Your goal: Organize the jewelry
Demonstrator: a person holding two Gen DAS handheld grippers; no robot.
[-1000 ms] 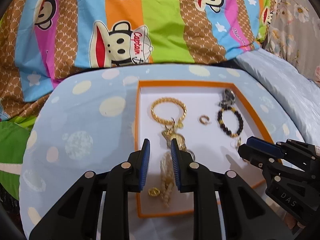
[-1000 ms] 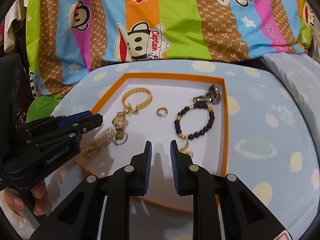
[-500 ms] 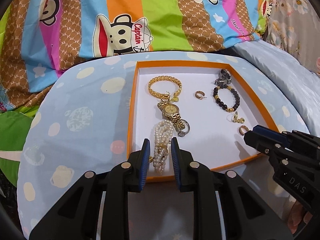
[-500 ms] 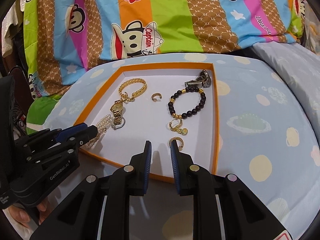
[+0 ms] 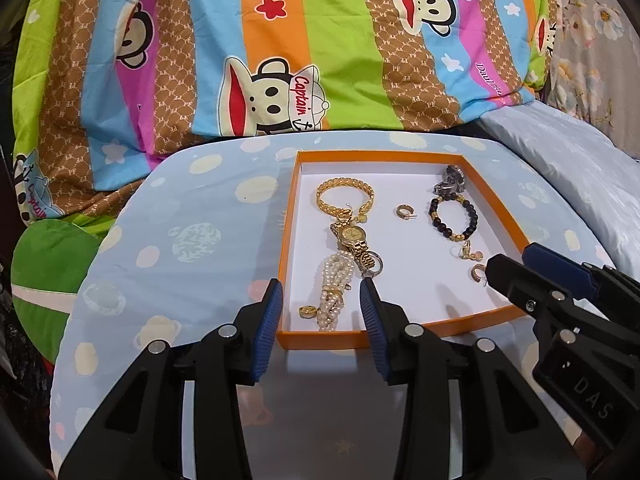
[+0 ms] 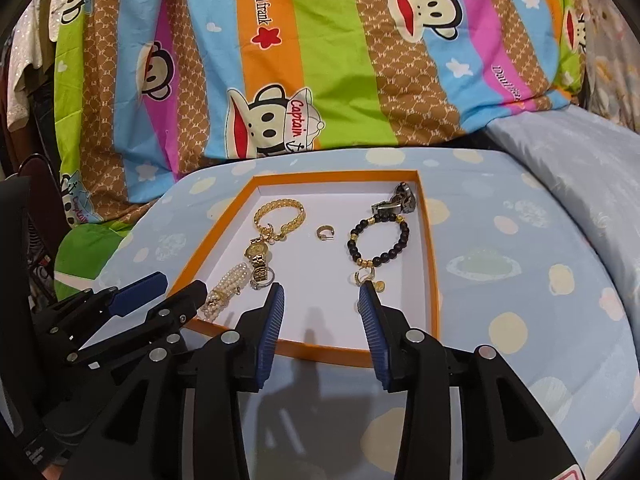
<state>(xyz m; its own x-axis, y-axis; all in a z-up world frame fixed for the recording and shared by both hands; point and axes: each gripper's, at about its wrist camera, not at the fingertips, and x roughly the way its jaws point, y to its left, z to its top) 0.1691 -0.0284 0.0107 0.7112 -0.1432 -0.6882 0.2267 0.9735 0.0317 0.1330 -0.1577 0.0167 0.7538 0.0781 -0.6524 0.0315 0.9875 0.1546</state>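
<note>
Earring [image 5: 477, 273] half behind right gripper [image 5: 510, 268]

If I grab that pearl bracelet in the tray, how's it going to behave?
The pearl bracelet looks multi-stranded and slack, so it would probably droop. Its round beads may slip between claw pads. A small gold charm beside it looks attached and would likely dangle.

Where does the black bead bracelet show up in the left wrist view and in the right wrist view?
Left wrist: black bead bracelet in the tray's far right part, right of centre.
Right wrist: black bead bracelet near the tray's right wall, just above centre.
Shared landmark: the dark metal watch just beyond it, in the far right corner.
</note>
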